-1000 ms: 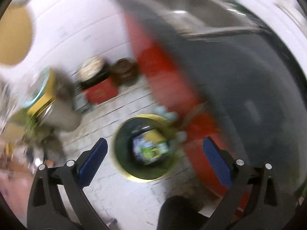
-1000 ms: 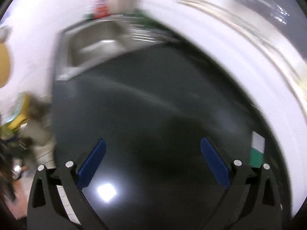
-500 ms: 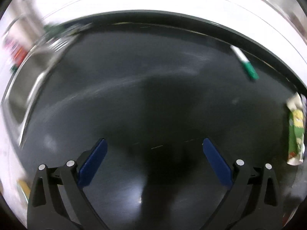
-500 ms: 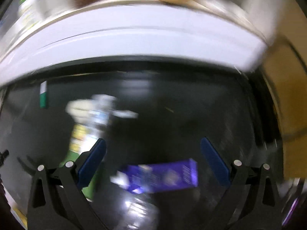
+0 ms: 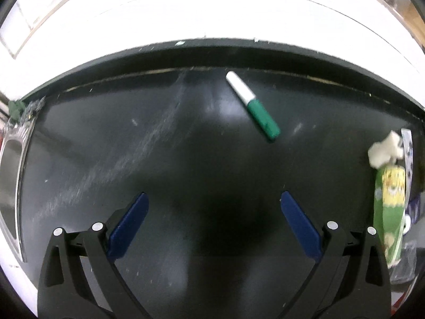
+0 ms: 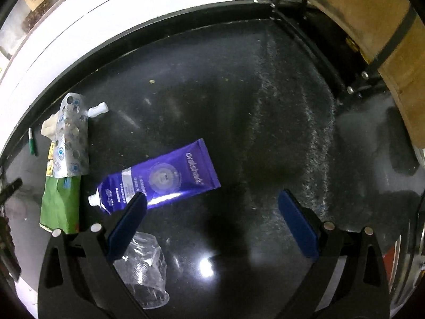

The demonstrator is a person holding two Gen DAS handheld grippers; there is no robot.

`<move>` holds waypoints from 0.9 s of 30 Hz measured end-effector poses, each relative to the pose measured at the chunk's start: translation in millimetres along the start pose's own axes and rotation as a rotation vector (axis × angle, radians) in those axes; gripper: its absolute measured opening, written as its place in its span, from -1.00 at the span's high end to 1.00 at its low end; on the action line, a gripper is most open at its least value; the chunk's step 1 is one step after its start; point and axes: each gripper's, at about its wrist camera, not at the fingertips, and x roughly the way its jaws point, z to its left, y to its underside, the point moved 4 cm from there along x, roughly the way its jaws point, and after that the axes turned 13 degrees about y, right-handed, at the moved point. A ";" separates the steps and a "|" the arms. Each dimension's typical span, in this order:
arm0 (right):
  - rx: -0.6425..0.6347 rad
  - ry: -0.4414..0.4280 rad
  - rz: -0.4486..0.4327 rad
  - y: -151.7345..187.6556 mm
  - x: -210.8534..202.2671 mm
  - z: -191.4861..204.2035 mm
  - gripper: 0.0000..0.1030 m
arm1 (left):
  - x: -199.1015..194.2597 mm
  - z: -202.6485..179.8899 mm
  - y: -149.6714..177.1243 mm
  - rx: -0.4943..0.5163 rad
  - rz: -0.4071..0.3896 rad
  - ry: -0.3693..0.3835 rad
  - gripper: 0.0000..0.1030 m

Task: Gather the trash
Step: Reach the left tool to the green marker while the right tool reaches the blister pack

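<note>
Both grippers hang open and empty over a black countertop (image 5: 132, 159). In the left wrist view, a white-and-green marker (image 5: 252, 106) lies ahead of my left gripper (image 5: 213, 202), and a green wrapper (image 5: 390, 207) with a crumpled white scrap (image 5: 385, 151) lies at the far right. In the right wrist view, a purple tube (image 6: 159, 180) lies just ahead-left of my right gripper (image 6: 212, 199). A clear plastic cup (image 6: 146, 268) lies on its side under the left finger. A silver spotted pouch (image 6: 70, 138) overlaps the green wrapper (image 6: 61, 202). The marker (image 6: 31, 143) shows at far left.
A steel sink (image 5: 10, 175) borders the counter on the left in the left wrist view. A white wall (image 5: 212, 13) runs along the back. In the right wrist view a wooden board (image 6: 372, 26) and a black metal frame (image 6: 356, 87) stand at the right.
Both grippers swung from the floor bin and the sink side to face the countertop. The marker, wrapper, tube and cup came into view. Both grippers stayed open.
</note>
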 end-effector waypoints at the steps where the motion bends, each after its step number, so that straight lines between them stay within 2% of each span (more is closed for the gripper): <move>1: -0.005 -0.002 0.001 -1.7 -0.3 2.7 -0.85 | 2.2 -1.1 -5.7 0.001 0.001 -0.004 -0.88; 6: -0.017 -0.069 0.013 -23.3 -2.6 43.2 -0.85 | 21.3 -1.3 -32.2 -0.027 0.028 -0.016 -0.88; 14: -0.162 -0.144 0.007 -61.1 -2.6 140.7 -0.85 | 64.5 0.4 -78.2 0.018 0.098 -0.052 -0.89; 17: -0.194 -0.166 0.018 -70.9 3.7 168.5 -0.85 | 72.2 11.0 -89.9 -0.025 0.106 -0.006 -0.89; 19: -0.197 -0.158 0.035 -76.7 11.8 181.9 -0.85 | 73.3 18.3 -93.8 -0.056 0.113 -0.002 -0.89; 22: -0.182 -0.184 0.068 -74.3 17.1 188.7 -0.85 | 67.9 27.6 -99.6 -0.108 0.099 0.040 -0.89; 27: -0.190 -0.185 0.061 -73.7 21.5 187.5 -0.85 | 56.6 19.8 -106.2 -0.191 0.046 0.124 -0.89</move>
